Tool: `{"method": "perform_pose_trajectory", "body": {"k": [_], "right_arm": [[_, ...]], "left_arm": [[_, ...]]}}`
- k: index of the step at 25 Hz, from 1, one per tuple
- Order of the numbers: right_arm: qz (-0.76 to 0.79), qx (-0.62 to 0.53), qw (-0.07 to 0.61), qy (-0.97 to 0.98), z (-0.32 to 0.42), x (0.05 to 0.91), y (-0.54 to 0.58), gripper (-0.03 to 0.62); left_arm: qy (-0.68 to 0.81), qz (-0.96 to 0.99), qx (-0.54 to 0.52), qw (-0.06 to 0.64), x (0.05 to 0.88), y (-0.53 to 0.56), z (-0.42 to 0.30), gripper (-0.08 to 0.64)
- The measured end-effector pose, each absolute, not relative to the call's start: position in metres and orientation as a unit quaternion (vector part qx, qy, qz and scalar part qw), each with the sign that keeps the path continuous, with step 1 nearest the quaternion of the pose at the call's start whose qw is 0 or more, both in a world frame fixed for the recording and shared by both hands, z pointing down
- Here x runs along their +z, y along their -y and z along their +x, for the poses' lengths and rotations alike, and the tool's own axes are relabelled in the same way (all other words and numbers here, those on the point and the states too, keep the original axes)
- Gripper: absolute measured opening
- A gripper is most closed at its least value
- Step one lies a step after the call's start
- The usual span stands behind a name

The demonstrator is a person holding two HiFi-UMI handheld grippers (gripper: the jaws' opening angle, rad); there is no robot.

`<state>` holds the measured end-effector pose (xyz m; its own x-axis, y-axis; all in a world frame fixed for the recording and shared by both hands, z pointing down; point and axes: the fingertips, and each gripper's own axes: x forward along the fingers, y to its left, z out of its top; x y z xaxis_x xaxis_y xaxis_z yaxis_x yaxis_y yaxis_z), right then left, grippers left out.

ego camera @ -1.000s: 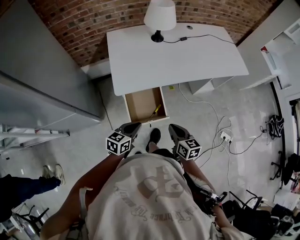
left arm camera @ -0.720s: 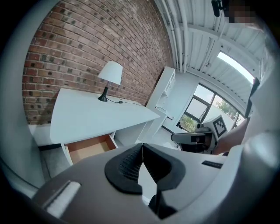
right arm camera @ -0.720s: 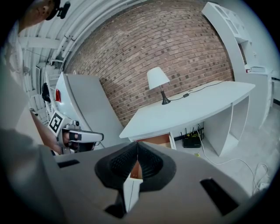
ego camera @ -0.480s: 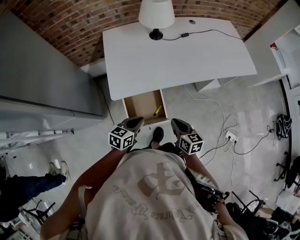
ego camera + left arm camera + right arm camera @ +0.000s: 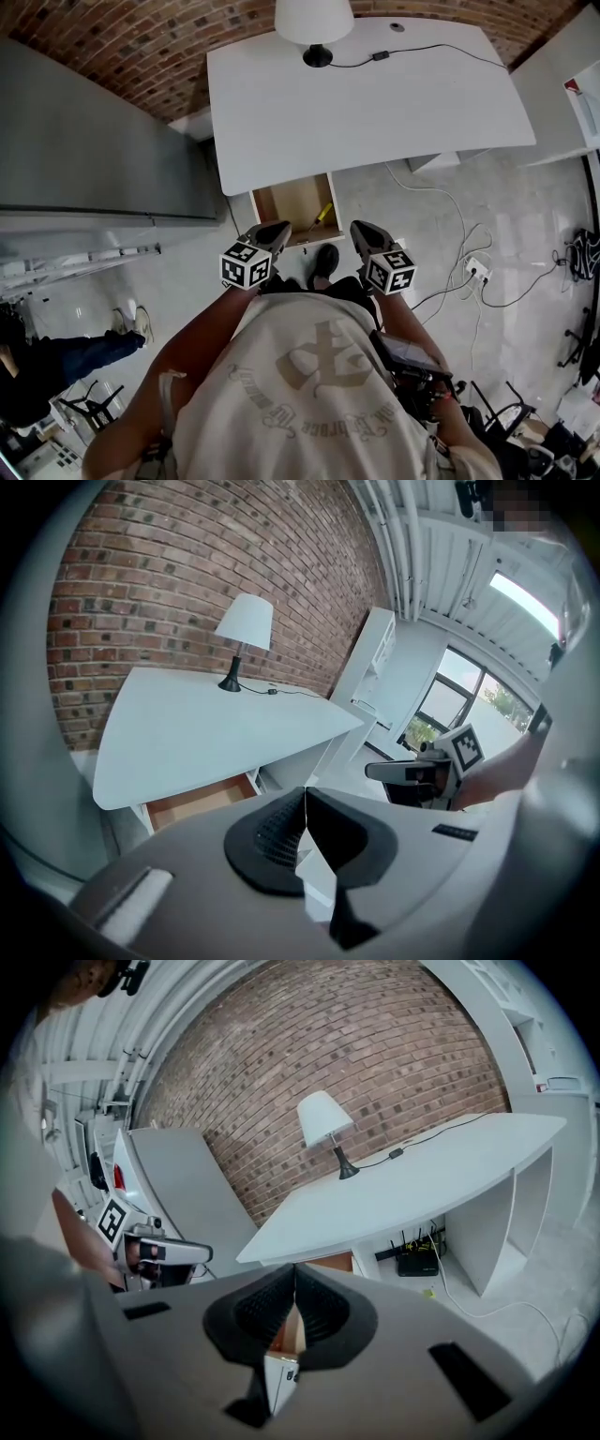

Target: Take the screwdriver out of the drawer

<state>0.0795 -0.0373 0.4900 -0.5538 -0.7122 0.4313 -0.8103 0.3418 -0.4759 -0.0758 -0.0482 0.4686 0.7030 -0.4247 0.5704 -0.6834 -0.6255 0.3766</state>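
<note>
A yellow-handled screwdriver (image 5: 322,214) lies at the right side of the open wooden drawer (image 5: 292,200) under the white desk (image 5: 366,94). In the head view my left gripper (image 5: 278,228) and right gripper (image 5: 359,228) hover side by side just in front of the drawer's front edge, apart from it. Both are shut with nothing between the jaws. The left gripper view shows its closed jaws (image 5: 305,797) pointing at the drawer (image 5: 192,801). The right gripper view shows closed jaws (image 5: 293,1271) under the desk edge, with a strip of the drawer (image 5: 328,1263) behind them.
A white lamp (image 5: 314,19) and its cable stand at the desk's back. A tall grey cabinet (image 5: 94,141) is on the left. Cables and a power strip (image 5: 478,267) lie on the floor at right. Another person's legs (image 5: 66,361) are at lower left.
Both grippers have moved forward and slightly down toward the open drawer. They stay shut, and the screwdriver has not moved.
</note>
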Motion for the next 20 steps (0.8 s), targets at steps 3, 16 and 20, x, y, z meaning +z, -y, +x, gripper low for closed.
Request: {"method": "perform_pose_trajectory", "body": {"k": [3,16,20], "right_arm": [[0.464,0.34,0.074,0.815,0.08,0.495,0.039,0.006],[0.493,0.352,0.075,0.792,0.089,0.51,0.039,0.006],[0.506,0.36,0.07,0.781,0.087,0.518,0.034,0.006]], "left_arm": [[0.314,0.871,0.226,0.303,0.476,0.052,-0.073,0.008],[0.294,0.861,0.242,0.338,0.517,0.076,-0.069,0.008],[0.274,0.86,0.267,0.338,0.535,0.073,-0.07,0.008]]}}
